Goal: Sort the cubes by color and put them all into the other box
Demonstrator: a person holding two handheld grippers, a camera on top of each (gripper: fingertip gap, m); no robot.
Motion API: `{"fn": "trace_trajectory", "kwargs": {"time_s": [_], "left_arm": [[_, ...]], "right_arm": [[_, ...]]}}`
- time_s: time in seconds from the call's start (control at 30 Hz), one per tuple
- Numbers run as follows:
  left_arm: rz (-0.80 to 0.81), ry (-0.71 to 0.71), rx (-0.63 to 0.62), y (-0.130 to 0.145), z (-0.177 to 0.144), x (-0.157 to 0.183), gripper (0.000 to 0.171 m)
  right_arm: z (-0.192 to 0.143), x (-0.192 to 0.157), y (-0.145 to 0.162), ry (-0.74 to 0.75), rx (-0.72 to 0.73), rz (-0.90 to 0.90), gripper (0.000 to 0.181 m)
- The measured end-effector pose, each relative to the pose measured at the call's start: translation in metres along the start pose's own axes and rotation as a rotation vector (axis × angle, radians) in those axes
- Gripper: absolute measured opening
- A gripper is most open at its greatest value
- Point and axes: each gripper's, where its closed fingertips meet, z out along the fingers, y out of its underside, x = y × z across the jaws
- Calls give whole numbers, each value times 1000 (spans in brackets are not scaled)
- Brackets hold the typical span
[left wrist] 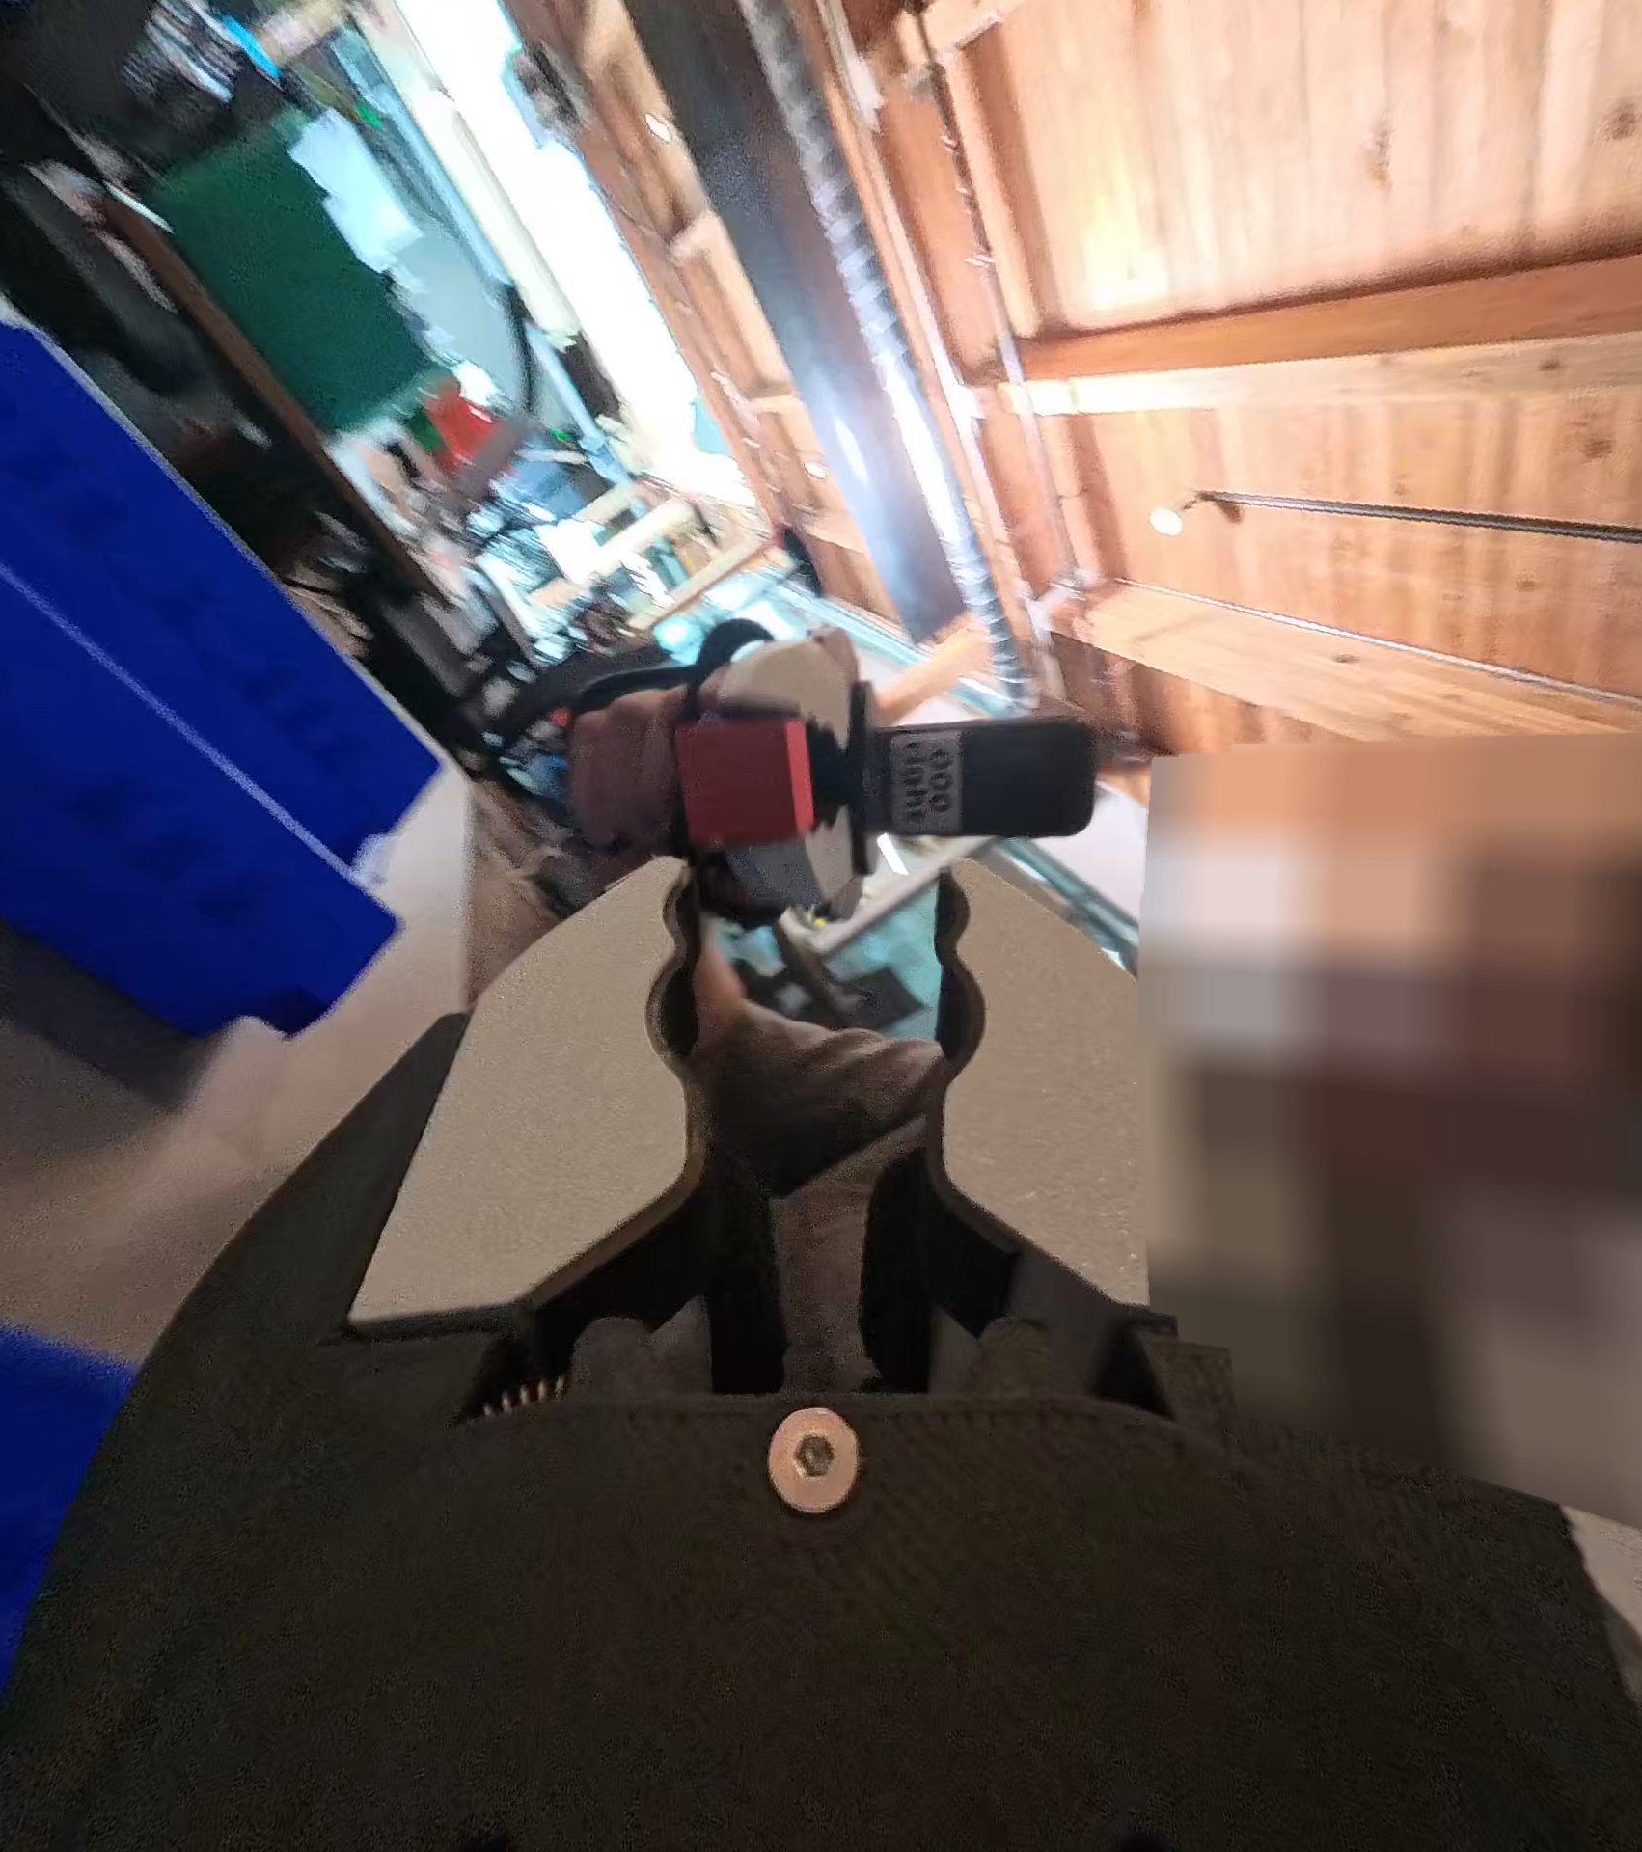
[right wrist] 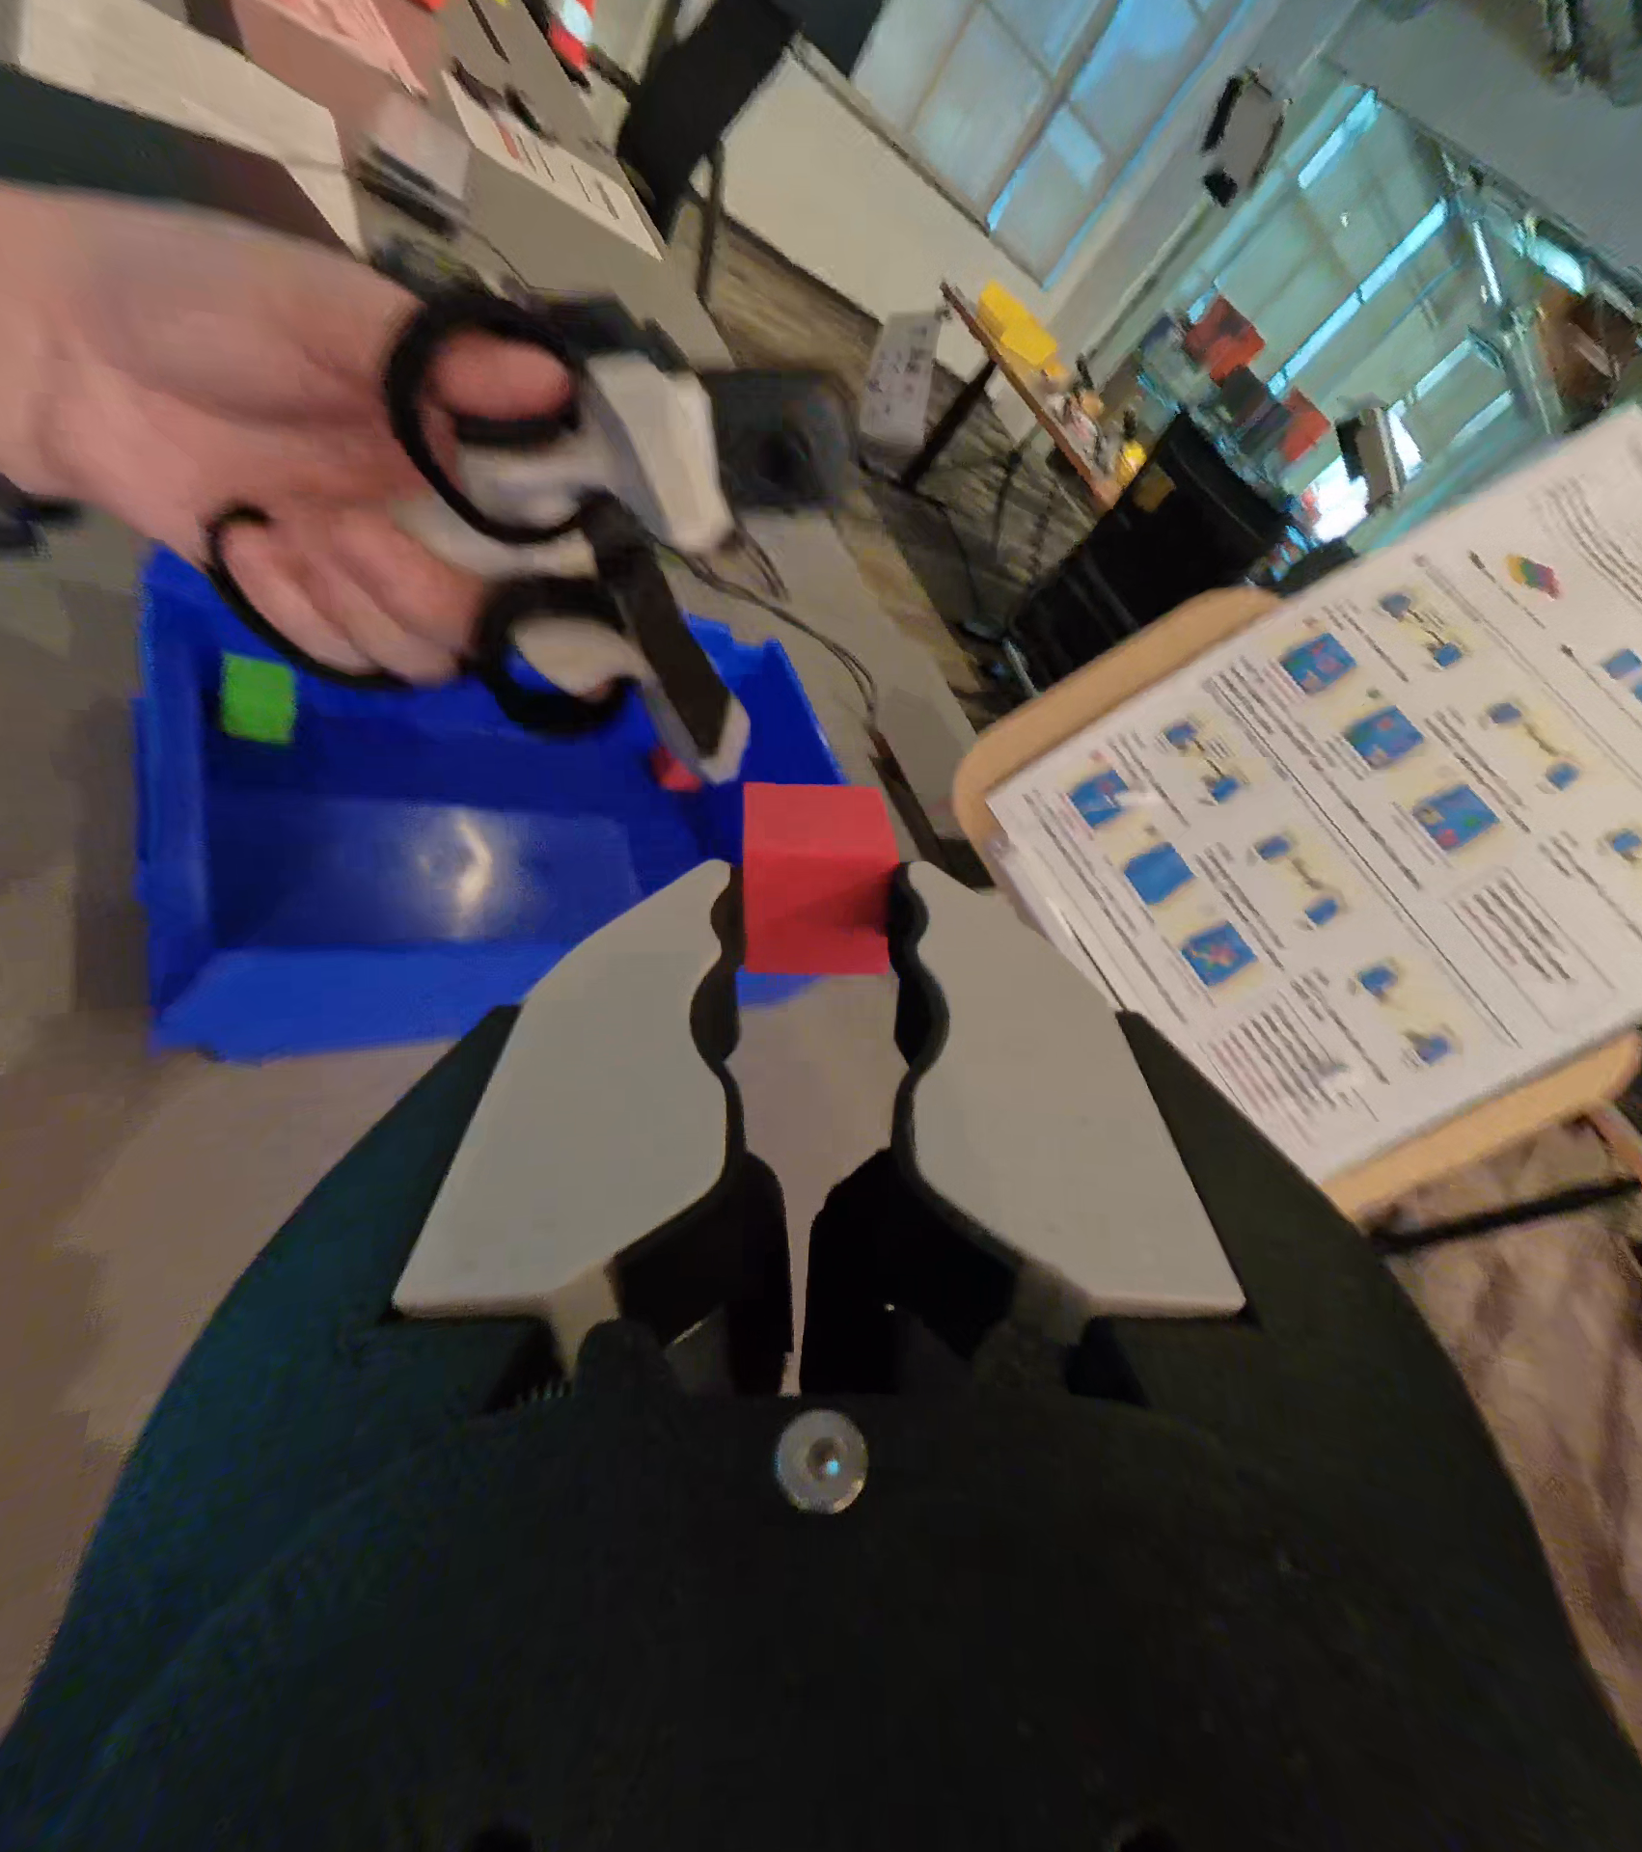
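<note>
Right tool (right wrist: 812, 882) pinches a red block (right wrist: 815, 877) at its tips, lifted just above the near corner of a blue bin (right wrist: 186, 802) on the table (right wrist: 15, 1152). Inside the bin lies a green block (right wrist: 258, 699) — unlifted. Left tool (left wrist: 812, 892) is spread, holding nothing — pointed up toward the other tool.
</note>
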Motion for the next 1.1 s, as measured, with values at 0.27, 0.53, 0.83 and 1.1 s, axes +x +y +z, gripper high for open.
{"fn": "trace_trajectory", "kwargs": {"time_s": [0.27, 0.53, 0.83, 1.1], "left_arm": [[283, -378, 82, 15, -37, -2, 38], [333, -501, 94, 28, -61, 2, 38], [351, -508, 96, 25, -66, 5, 38], [369, -541, 89, 25, -71, 6, 38]], "right_arm": [[-63, 115, 109, 128, -499, 194, 27], [-98, 83, 213, -87, -945, 391, 28], [-134, 25, 271, -307, -1230, 566, 28], [-154, 20, 313, -288, -1437, 592, 28]]}}
